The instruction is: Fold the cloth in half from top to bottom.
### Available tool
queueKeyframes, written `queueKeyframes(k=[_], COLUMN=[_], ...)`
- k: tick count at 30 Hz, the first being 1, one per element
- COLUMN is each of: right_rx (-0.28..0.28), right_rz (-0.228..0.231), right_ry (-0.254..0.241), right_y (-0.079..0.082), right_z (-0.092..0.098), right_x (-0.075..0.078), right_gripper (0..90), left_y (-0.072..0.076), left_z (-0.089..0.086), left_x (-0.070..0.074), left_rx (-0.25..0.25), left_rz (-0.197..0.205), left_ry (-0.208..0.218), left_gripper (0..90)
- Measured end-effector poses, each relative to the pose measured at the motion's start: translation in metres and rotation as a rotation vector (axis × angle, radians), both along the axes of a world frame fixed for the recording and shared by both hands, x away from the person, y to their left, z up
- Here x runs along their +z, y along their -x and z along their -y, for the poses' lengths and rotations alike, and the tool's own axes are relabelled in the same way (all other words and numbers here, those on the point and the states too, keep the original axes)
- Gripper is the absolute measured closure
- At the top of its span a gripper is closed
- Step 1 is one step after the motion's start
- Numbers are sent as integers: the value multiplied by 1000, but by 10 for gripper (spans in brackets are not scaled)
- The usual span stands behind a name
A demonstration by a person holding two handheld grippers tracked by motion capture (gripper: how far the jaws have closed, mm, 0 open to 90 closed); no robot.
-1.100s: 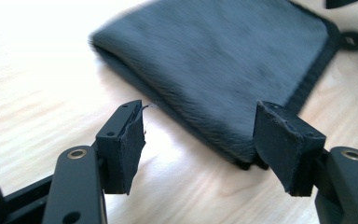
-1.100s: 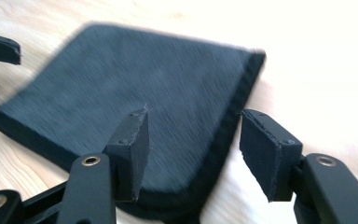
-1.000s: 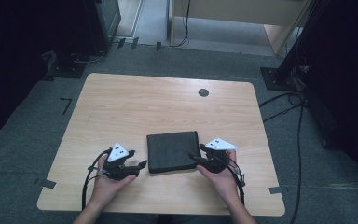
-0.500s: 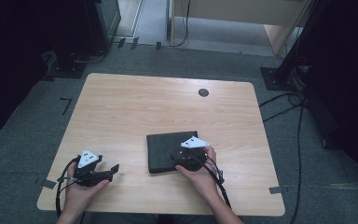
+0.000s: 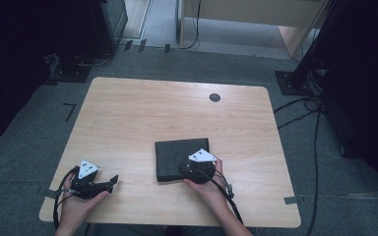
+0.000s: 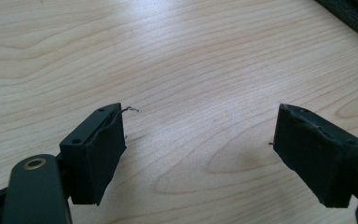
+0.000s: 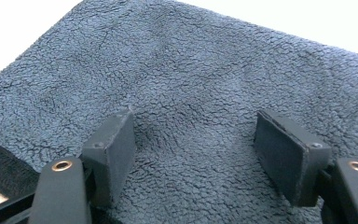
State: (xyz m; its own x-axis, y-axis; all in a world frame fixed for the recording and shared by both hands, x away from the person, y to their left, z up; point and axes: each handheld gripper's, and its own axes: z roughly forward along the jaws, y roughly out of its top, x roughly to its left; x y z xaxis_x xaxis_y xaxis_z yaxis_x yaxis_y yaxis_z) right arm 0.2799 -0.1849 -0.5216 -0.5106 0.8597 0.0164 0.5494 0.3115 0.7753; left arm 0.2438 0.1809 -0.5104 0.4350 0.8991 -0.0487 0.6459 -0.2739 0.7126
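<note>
1. The right gripper (image 5: 189, 169) sits on the near right part of the one dark folded cloth (image 5: 174, 155). Its jaws have just been opening and stand apart, with fuzzy cloth under them.
2. The left gripper (image 5: 109, 182) rests over bare wood, well apart from the cloth. Its jaws have just opened wide, holding nothing.
3. The far half of the table (image 5: 142, 105) is bare wood, with one small dark hole (image 5: 214, 97).

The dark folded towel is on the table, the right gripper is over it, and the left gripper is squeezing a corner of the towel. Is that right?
Not quite. The left gripper isn't squeezing the folded towel: the left gripper view shows its jaws wide apart over bare wooden table, with nothing between them. The high view shows it off to the towel's left. The right gripper is over the towel, as you said.
</note>
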Motion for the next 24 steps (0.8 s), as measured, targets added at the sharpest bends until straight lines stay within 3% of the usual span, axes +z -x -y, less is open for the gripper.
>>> queueKeyframes(k=[8,13,18,24], right_rx=[-40,-62,-80,-94], right_rz=[0,1,-5,-3], right_ry=[7,7,9,10], right_y=[-12,-28,-45,-65], right_z=[-8,-14,-19,-22], right_x=[0,0,1,1], right_gripper=[288,284,280,279], left_y=[-4,-3,-4,-2], left_z=[-3,-1,0,6], left_x=[-2,-3,-3,-5], left_rx=[6,-4,-3,-4], left_rz=[-31,-26,-21,-4], left_ry=[23,-7,-4,-61], left_gripper=[165,166,166,162])
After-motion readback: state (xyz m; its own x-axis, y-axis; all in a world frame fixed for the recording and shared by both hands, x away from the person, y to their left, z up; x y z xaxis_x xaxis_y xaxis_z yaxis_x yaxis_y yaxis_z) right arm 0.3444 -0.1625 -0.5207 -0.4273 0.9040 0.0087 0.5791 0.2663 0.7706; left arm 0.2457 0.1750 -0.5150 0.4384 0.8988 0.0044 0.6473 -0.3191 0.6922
